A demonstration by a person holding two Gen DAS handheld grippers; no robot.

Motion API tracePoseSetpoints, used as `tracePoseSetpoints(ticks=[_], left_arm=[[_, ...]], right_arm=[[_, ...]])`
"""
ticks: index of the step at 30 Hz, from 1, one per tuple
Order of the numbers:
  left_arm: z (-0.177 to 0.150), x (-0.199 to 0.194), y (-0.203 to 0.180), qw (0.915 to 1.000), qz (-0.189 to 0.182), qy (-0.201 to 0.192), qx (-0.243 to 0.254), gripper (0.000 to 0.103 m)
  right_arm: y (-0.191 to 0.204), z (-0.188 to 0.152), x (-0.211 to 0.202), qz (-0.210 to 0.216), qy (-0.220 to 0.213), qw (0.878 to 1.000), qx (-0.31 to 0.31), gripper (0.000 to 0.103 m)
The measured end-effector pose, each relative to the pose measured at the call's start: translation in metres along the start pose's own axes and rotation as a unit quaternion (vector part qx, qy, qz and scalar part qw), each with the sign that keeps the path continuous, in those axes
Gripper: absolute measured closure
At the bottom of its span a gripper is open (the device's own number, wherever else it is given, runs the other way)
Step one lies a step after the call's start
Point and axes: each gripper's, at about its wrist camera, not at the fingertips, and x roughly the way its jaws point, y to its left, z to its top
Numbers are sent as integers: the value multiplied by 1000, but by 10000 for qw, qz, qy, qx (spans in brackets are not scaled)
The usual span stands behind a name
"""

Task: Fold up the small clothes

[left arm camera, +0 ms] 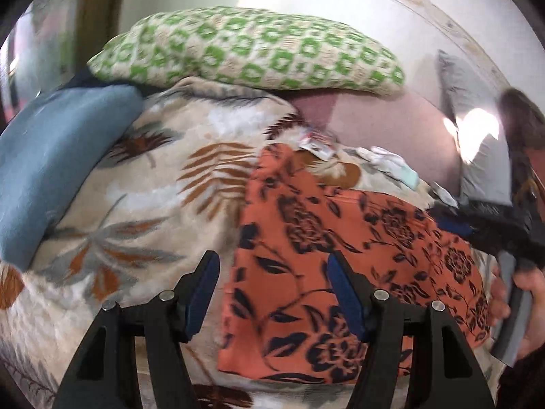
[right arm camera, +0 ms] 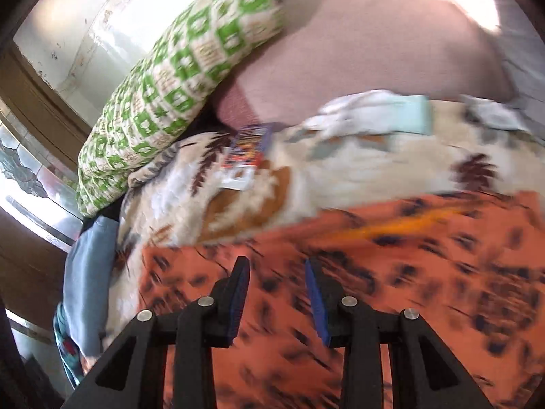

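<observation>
The orange floral garment (left arm camera: 327, 272) lay flat on the blanket-covered bed (left arm camera: 136, 177), toward its near edge. It appeared thin, light and limp; a corner or hem suits gripping. Left gripper (left arm camera: 272, 289) and right gripper (right arm camera: 277, 298) fingers stood apart, empty.

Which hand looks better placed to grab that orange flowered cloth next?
Probably left: the left gripper hangs open right at the orange cloth's near-left edge. The right gripper, also open, is over its middle.

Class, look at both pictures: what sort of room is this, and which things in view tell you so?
Most likely a bedroom: a green patterned pillow leans by the wall, a leaf-print blanket covers the bed, and an orange flowered garment lies on it.
</observation>
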Motion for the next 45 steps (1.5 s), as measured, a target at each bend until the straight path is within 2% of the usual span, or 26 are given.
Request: tracePoseSetpoints(ticks=[3, 5, 7, 8, 9, 12, 13, 16, 18, 20, 23, 25, 26, 29, 33, 37, 40, 42, 43, 45], left_arm=[[-2, 15, -10, 9994, 222, 171, 188, 36], [-7, 38, -6, 9967, 510, 609, 176, 36], [-15, 59, 3, 9923, 691, 1025, 15, 31], [-17, 63, 12, 9928, 574, 1030, -229, 26], [-16, 63, 16, 9932, 512, 992, -344, 26], [-15, 58, 11, 9932, 634, 969, -153, 26], [-15, 55, 9, 9934, 681, 910, -139, 26], [-14, 42, -3, 9945, 837, 623, 54, 26], [-10, 36, -13, 9953, 864, 403, 187, 26], [-9, 34, -23, 9947, 909, 305, 365, 26], [-17, 47, -40, 9891, 1191, 414, 758, 22], [-23, 59, -48, 9811, 1513, 520, 1086, 21], [-25, 61, -50, 9783, 1606, 510, 1205, 20], [-25, 59, -49, 9788, 1611, 485, 1171, 19], [-27, 59, -50, 9784, 1631, 463, 1180, 19], [-29, 60, -51, 9778, 1663, 424, 1201, 18], [-28, 61, -48, 9788, 1629, 439, 1165, 15], [-27, 62, -43, 9810, 1563, 485, 1045, 13], [-26, 63, -41, 9823, 1519, 511, 968, 13], [-25, 61, -38, 9839, 1467, 528, 873, 13]], right_arm=[[-53, -28, -57, -465, -119, 9988, 14, 67], [-90, -50, -82, -645, -79, 9978, 155, 67], [-125, -73, -94, -730, 108, 9962, 460, 67], [-141, -84, -95, -846, 171, 9944, 605, 67], [-155, -94, -95, -931, 183, 9927, 749, 67], [-192, -115, -89, -655, 48, 9916, 1115, 84], [-195, -115, -88, -545, -4, 9911, 1217, 84], [-193, -107, -98, -307, -177, 9894, 1412, 82], [-181, -100, -106, -11, -472, 9910, 1253, 82], [-168, -91, -108, 99, -597, 9930, 1019, 82], [-158, -87, -88, 170, -254, 9956, 883, 82], [-154, -94, -65, 36, 371, 9961, 804, 81], [-150, -95, -63, -68, 327, 9974, 645, 81], [-138, -89, -73, -256, 302, 9982, 441, 81], [-129, -82, -91, -167, -143, 9990, 386, 81], [-113, -72, -104, -500, -542, 9973, 11, 81], [-124, -68, -94, -657, -423, 9968, 184, 81], [-140, -71, -72, -983, 115, 9945, 331, 80], [-145, -69, -64, -908, 223, 9947, 416, 80], [-146, -68, -71, -795, 152, 9953, 526, 81]])
